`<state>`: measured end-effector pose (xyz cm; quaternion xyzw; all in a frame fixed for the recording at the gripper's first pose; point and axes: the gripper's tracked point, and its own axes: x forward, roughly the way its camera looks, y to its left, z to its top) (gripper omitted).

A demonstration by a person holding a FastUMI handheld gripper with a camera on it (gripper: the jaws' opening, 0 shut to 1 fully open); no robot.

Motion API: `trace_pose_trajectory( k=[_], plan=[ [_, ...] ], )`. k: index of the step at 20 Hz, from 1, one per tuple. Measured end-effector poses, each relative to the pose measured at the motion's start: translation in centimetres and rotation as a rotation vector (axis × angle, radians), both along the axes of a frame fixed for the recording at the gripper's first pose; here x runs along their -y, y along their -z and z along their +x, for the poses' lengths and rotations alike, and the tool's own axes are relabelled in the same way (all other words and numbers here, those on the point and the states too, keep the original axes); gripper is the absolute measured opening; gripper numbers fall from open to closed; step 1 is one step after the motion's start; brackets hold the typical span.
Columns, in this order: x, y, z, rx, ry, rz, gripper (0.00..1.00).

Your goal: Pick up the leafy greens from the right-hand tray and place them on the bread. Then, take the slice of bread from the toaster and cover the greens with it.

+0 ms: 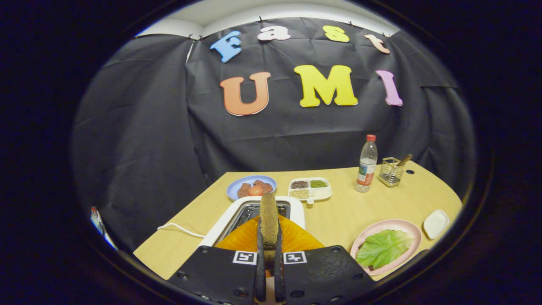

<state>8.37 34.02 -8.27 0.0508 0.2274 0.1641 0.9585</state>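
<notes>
My gripper (269,239) is shut on a slice of bread (268,216), which stands on edge between the two fingers and shows its brown crust. The slice is held just above the slot of the white toaster (224,222), which sits directly ahead. An orange surface (296,238) shows right behind the fingers, in front of the toaster. To the right of the fingers a pink plate (406,226) carries a green lettuce leaf (383,247). I cannot tell whether bread lies under the leaf.
Beyond the toaster on the wooden table (338,212) stand a blue plate (237,183) of reddish food and a divided white dish (324,194) of seeds. A red-capped bottle (366,164) and wire basket (391,171) are at the back right. Small white dish (436,223) beside the pink plate; white cord (180,228) left.
</notes>
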Motion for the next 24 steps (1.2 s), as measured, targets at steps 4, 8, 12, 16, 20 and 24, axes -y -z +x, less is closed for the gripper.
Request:
trace_pose_trajectory(
  k=[4,8,12,16,20,24],
  plan=[
    [1.1,-4.2,-0.2,0.095,-0.005,0.101,0.08],
    [3.1,-9.0,-1.7,0.139,-0.011,0.222,0.08],
    [7.0,-11.7,-2.6,0.208,0.005,0.229,0.08],
    [12.4,-9.6,-2.2,0.198,0.065,0.173,0.08],
    [16.9,-5.7,-1.3,0.127,0.123,0.161,0.08],
    [18.9,-1.6,-0.7,0.065,0.13,0.132,0.08]
  ],
)
